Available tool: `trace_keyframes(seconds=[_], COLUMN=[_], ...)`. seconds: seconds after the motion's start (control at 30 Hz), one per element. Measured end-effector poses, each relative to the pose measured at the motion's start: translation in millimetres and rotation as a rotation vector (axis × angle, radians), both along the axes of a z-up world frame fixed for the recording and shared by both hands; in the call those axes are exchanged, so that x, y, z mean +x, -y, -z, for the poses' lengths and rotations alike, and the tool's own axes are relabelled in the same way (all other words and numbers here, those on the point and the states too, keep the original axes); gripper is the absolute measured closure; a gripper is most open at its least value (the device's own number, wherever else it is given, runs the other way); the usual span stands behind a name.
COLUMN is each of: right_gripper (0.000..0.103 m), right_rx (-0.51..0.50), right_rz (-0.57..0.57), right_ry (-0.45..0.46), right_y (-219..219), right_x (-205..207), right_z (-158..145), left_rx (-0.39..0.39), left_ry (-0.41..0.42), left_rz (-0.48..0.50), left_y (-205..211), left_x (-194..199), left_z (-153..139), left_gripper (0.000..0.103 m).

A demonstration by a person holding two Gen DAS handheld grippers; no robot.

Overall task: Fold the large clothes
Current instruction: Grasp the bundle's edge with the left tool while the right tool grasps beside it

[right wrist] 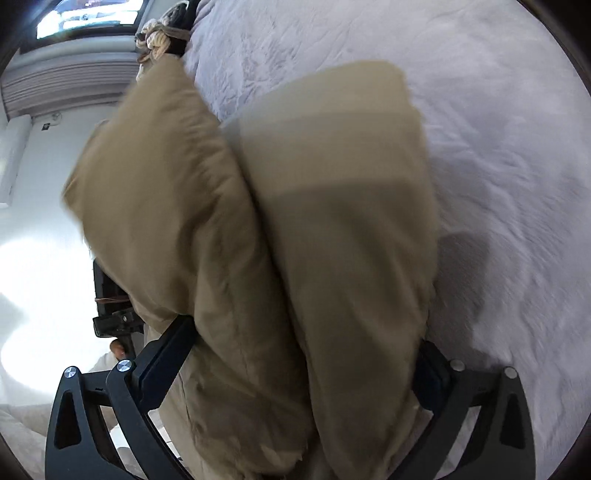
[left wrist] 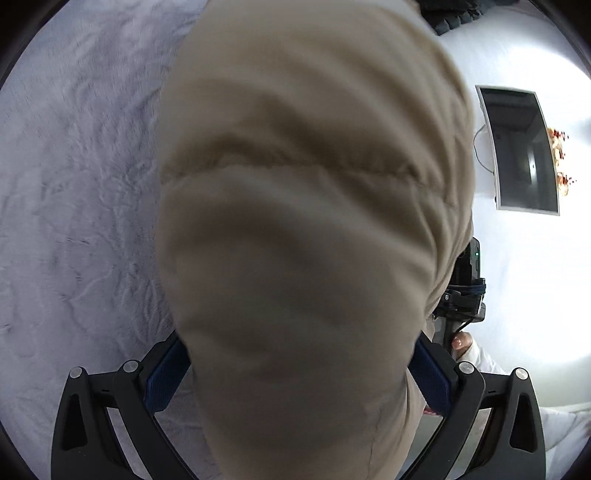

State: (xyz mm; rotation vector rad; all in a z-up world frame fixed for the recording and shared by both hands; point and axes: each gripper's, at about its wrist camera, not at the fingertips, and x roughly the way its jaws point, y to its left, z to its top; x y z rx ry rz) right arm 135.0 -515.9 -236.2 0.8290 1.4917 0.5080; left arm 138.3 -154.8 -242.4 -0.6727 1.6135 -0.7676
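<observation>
A large beige padded garment (left wrist: 295,221) fills the middle of the left wrist view and hangs above a pale grey plush bedspread (left wrist: 81,184). My left gripper (left wrist: 299,373) is shut on a thick bunch of it; the cloth hides the fingertips. In the right wrist view the same beige garment (right wrist: 295,240) shows in two thick folds, blurred. My right gripper (right wrist: 303,365) is shut on it, with cloth bulging between the fingers. The right gripper's body (left wrist: 461,284) shows past the garment in the left wrist view, and the left gripper's body (right wrist: 110,306) in the right wrist view.
The grey bedspread (right wrist: 498,147) spreads to the right. A wall-mounted screen (left wrist: 524,151) hangs on a white wall. A window (right wrist: 85,14) and a radiator-like unit (right wrist: 70,81) are at the upper left, with a dark and cream bundle (right wrist: 162,33) at the bed's far edge.
</observation>
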Motion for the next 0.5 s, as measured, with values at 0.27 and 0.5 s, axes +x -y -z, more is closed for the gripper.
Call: trace_keyframes(seconds=[0.27,0.5], right_gripper=[0.007,0.055], right_rx=[0.023,0.04], right_rz=[0.02,0.033], right_ry=[-0.041,0.035], right_y=[-8.5,-14.0], right_x=[8.8,-2.7], right_z=[-0.9,-31.7], left_rx=[0.02,-0.013], left_ry=[0.028,0.088], left_rz=[-0.004,-0.016], left_y=[18.1,12.2], left_x=[-0.2,-9.3], left_z=[-11.2,-34.5], left_gripper=[0.009,0.023])
